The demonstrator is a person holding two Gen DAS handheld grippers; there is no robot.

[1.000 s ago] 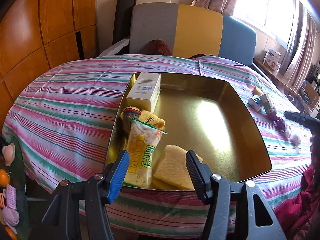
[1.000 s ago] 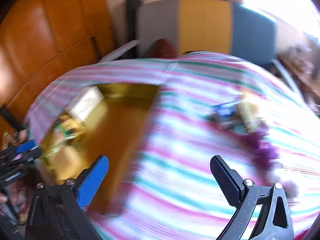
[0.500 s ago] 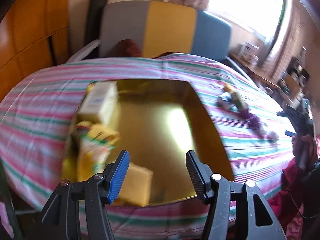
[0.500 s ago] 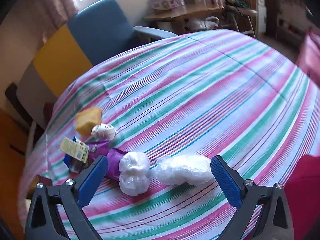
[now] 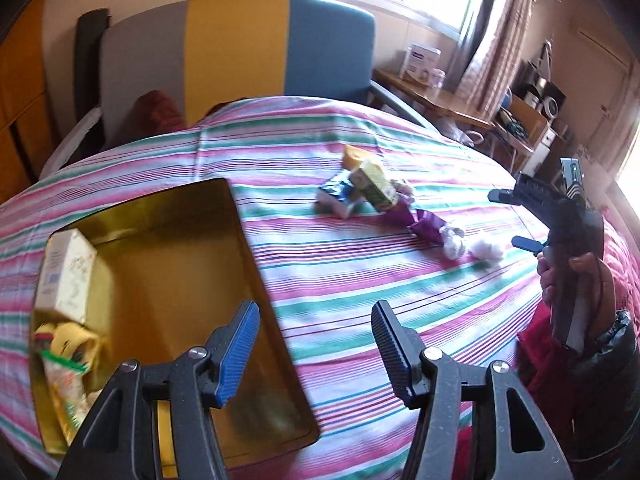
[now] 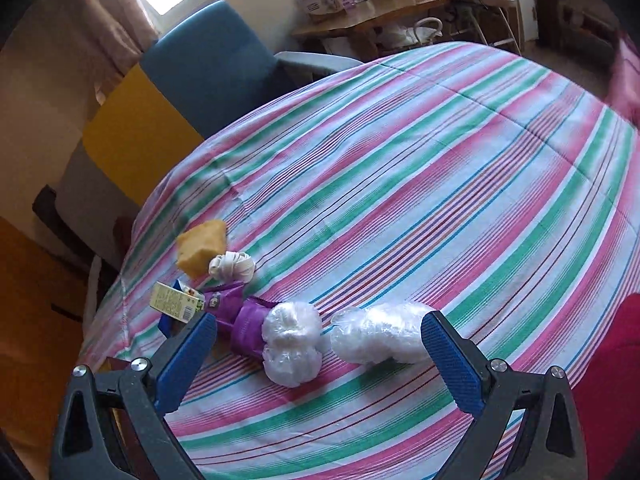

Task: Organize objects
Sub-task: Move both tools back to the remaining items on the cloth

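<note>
In the lower middle of the right wrist view we see two white plastic-wrapped bundles (image 6: 294, 344) side by side on the striped table (image 6: 420, 184), with a purple packet (image 6: 240, 316), a green carton (image 6: 176, 304), a coil of white cord (image 6: 232, 266) and a yellow sponge (image 6: 202, 246) trailing toward the left. Our right hand-held gripper (image 6: 320, 356) hovers over the bundles, jaws wide apart, holding nothing. At the left of the left wrist view sits the gold tin (image 5: 168, 280), holding a white box (image 5: 66, 276) and snack packets (image 5: 68, 372). Our left hand-held gripper (image 5: 314, 344) stands partly open and empty above the tin's right rim.
</note>
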